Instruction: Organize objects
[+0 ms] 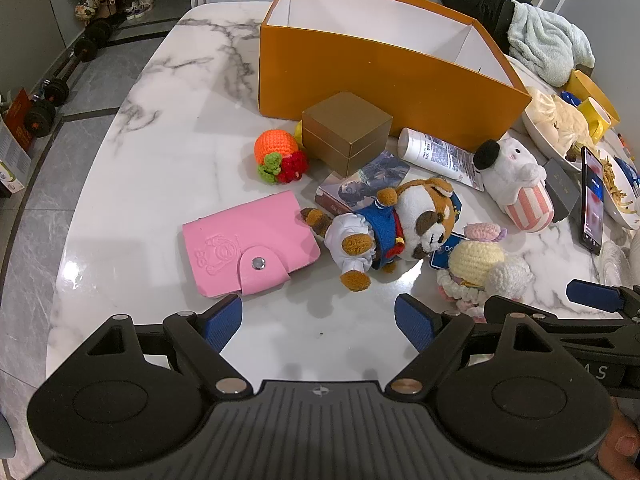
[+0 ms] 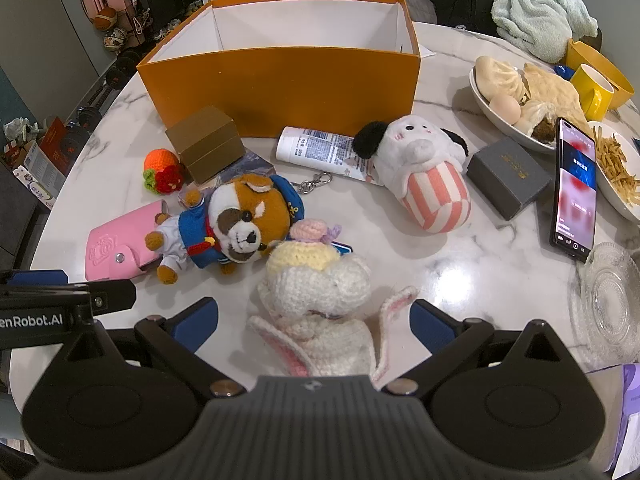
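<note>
An open orange box [image 1: 384, 76] [image 2: 280, 80] stands at the back of the marble table. In front lie a pink wallet [image 1: 248, 244] [image 2: 116, 246], a raccoon plush [image 1: 396, 224] [image 2: 236, 224], a gold box [image 1: 346, 132] [image 2: 206, 142], a crochet orange [image 1: 278, 154] [image 2: 162, 170], a white tube [image 1: 436, 152] [image 2: 320, 150], a white dog plush [image 1: 516, 184] [image 2: 424, 172] and a crochet bunny [image 1: 480, 268] [image 2: 320, 296]. My left gripper [image 1: 318, 322] is open just before the wallet and raccoon. My right gripper [image 2: 314, 324] is open with the bunny between its fingers.
A grey box [image 2: 508, 176], a phone [image 2: 574, 188], food plates [image 2: 516, 96], a yellow mug [image 2: 592, 90] and a glass dish [image 2: 612, 300] crowd the right side. Dumbbells [image 1: 44, 108] lie on the floor to the left.
</note>
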